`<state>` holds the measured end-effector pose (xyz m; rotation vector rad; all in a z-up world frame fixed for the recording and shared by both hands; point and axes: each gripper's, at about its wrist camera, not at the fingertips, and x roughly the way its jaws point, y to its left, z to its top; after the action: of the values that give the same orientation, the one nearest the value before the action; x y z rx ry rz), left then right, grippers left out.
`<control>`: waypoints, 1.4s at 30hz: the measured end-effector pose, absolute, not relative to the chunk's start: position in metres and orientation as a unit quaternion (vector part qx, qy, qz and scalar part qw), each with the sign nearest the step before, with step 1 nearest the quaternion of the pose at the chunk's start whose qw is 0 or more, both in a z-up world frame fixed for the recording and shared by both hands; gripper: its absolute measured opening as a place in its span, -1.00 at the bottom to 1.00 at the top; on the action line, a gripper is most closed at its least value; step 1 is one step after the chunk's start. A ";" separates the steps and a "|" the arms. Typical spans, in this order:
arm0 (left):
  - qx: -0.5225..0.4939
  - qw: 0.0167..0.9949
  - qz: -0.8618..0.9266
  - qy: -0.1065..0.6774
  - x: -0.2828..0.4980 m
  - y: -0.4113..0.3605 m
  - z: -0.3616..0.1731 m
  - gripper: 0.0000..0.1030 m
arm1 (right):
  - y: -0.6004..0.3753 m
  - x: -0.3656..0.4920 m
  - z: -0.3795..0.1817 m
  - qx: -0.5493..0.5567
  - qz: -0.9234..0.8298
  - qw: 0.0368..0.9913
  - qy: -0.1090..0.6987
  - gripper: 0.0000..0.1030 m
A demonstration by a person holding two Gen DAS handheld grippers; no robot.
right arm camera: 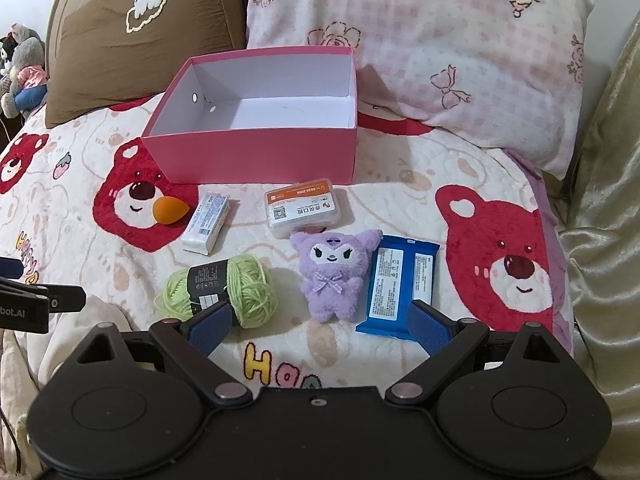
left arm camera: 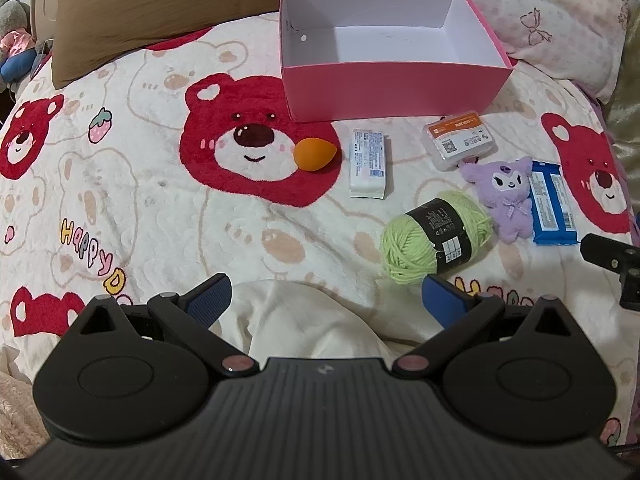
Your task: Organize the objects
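Note:
An empty pink box (left arm camera: pixel 392 88) (right arm camera: pixel 256 152) stands on the bed. In front of it lie an orange sponge (left arm camera: pixel 314 154) (right arm camera: pixel 170 210), a white packet (left arm camera: pixel 369 164) (right arm camera: pixel 206 222), a clear case with an orange label (left arm camera: pixel 460 140) (right arm camera: pixel 304 208), a green yarn ball (left arm camera: pixel 434 236) (right arm camera: pixel 224 290), a purple plush toy (left arm camera: pixel 506 196) (right arm camera: pixel 334 272) and a blue packet (left arm camera: pixel 552 208) (right arm camera: pixel 400 292). My left gripper (left arm camera: pixel 326 300) is open and empty, near the yarn. My right gripper (right arm camera: pixel 320 322) is open and empty, just before the plush.
A bear-print blanket (left arm camera: pixel 120 208) (right arm camera: pixel 500 272) covers the bed. A brown pillow (left arm camera: pixel 160 8) (right arm camera: pixel 140 32) and a pink floral pillow (right arm camera: pixel 460 48) lie behind the box. Stuffed toys (right arm camera: pixel 24 68) sit at the far left. The other gripper shows at each view's edge.

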<state>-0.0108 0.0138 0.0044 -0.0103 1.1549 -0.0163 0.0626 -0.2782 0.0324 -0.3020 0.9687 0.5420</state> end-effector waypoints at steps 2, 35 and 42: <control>-0.005 0.838 -0.009 0.546 -0.011 0.013 0.005 1.00 | -0.278 0.063 0.032 -0.146 0.257 0.839 0.457 0.88; -0.011 0.837 -0.008 0.547 -0.010 0.016 0.004 1.00 | -0.277 0.057 0.041 -0.128 0.273 0.834 0.462 0.88; -0.011 0.837 -0.007 0.548 -0.010 0.014 0.004 1.00 | -0.278 0.057 0.041 -0.131 0.275 0.834 0.461 0.88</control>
<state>-0.0101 0.0143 0.0039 -0.0232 1.1593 -0.0154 0.0571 -0.2779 0.0411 -0.2765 0.9759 0.5823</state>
